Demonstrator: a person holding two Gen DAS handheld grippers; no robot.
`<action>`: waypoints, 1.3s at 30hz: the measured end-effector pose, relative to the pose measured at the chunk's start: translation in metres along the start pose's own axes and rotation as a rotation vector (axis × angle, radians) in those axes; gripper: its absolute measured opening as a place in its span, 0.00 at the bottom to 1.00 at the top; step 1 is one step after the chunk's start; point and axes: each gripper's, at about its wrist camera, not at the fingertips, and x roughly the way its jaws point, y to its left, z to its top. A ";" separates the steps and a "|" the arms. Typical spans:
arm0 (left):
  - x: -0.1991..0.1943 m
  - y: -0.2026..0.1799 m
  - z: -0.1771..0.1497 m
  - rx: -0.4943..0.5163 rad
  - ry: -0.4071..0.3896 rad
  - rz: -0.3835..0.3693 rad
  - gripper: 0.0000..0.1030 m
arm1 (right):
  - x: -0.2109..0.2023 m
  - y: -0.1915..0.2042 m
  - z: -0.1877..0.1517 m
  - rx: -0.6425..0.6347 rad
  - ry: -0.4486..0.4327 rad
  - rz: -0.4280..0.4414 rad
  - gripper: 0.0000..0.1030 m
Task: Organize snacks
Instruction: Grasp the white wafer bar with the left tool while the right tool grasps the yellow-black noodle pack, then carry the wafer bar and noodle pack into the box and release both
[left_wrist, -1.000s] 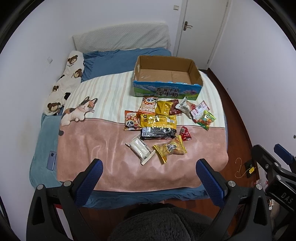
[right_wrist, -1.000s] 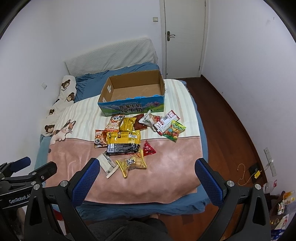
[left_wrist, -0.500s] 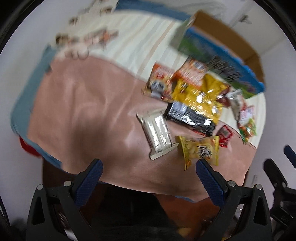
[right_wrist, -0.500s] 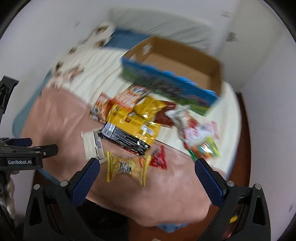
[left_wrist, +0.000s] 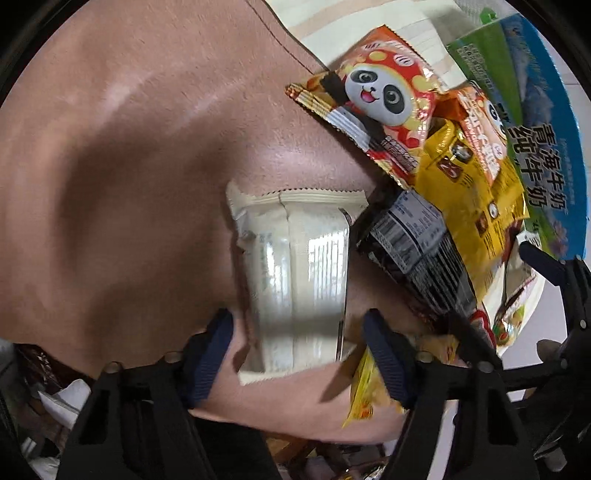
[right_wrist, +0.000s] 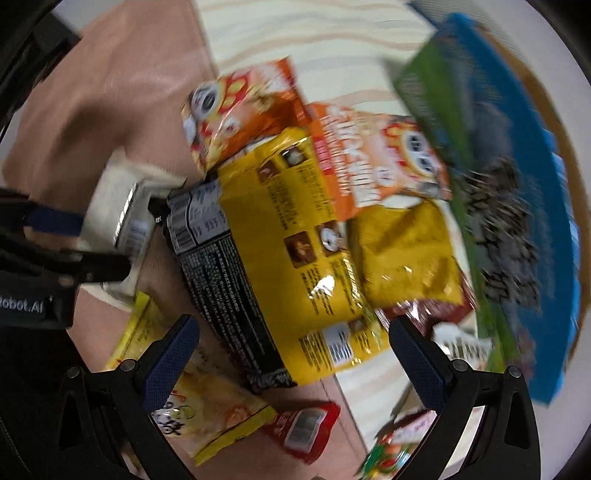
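Left wrist: pink blanket (left_wrist: 129, 166), striped sheet (left_wrist: 369, 22)

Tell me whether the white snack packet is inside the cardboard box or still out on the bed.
Out. The white snack packet lies flat on the pink blanket, apart from the cardboard box, between the left gripper fingers.

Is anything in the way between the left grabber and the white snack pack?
Nothing visible is. The left gripper, whose jaws have just been closing, already has the white snack pack between its fingers on the pink blanket; whether the pads press it yet isn't clear.
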 end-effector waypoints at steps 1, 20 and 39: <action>0.002 0.001 -0.001 0.001 -0.003 0.011 0.50 | 0.005 0.001 0.002 -0.025 0.012 0.009 1.00; -0.052 -0.017 -0.005 0.363 -0.207 0.341 0.45 | 0.063 -0.050 -0.044 1.064 0.010 0.468 0.88; -0.058 -0.024 -0.036 0.524 -0.139 0.302 0.45 | 0.078 -0.011 -0.005 1.186 0.051 0.358 0.78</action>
